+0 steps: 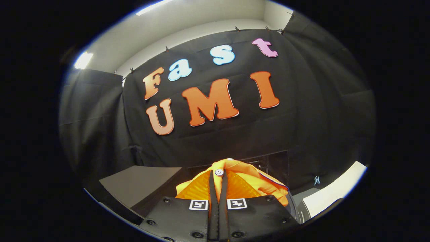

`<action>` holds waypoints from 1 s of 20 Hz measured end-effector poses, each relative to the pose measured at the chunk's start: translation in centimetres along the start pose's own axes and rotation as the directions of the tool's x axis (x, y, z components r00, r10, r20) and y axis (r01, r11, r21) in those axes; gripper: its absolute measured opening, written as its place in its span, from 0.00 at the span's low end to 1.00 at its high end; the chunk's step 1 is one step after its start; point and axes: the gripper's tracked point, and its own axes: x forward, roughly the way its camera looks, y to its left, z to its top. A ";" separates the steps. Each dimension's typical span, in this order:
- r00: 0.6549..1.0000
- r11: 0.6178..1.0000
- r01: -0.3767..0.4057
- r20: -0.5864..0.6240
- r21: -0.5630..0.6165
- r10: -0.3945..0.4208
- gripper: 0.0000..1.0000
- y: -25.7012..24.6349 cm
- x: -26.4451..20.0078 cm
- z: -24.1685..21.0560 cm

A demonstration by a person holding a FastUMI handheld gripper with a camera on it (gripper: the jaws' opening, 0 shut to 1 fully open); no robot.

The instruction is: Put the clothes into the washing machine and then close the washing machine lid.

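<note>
Gripper (218, 178): fingers drawn almost together, only a thin slit left between them, and a fold of orange cloth pinched in that slit
Fingers (212, 201): run side by side up from the two square markers (198, 204) on the gripper's body, both pressing on the fabric
Orange garment (248, 183): held up at the fingertips, bunched and mounded over and beyond them, more of it spilling to the right side than to the left
Button (219, 172): small, pale, four holes, sitting on the garment right at the fingertips
Garment trim: a thin pale-and-dark edging runs along the right fold
Washing machine (304, 206): a grey curved part with a white edge shows low on the right, just beside the garment's right fold and below it; whether the lid is open I cannot tell
Grey surface (137, 183): flat panel to the left of the garment, apart from it
Dark panel (277, 164): behind the garment, square-edged, its detail too dim to tell
Booth wall (100, 117): black cloth hanging well beyond the fingers, clipped along its top edge
Ceiling (201, 20): pale, with a bright light strip
</note>
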 end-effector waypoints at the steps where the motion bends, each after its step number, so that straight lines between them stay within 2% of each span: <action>1: 1.000 1.000 0.010 -0.010 -0.003 -0.010 0.07 -0.5 0.7 -1.0; 6: 0.991 0.999 0.038 -0.132 -0.007 -0.039 0.08 -2.7 4.0 -7.2; 9: 0.973 0.997 0.075 -0.219 -0.018 -0.077 0.08 -4.5 6.8 -11.1; 13: 0.947 0.993 0.111 -0.305 0.027 -0.098 0.08 -6.5 9.2 -15.8; 17: 0.899 0.990 0.140 -0.420 0.007 -0.124 0.08 -7.9 11.1 -20.9; 20: 0.847 0.988 0.153 -0.516 0.006 -0.128 0.08 -8.2 11.4 -25.3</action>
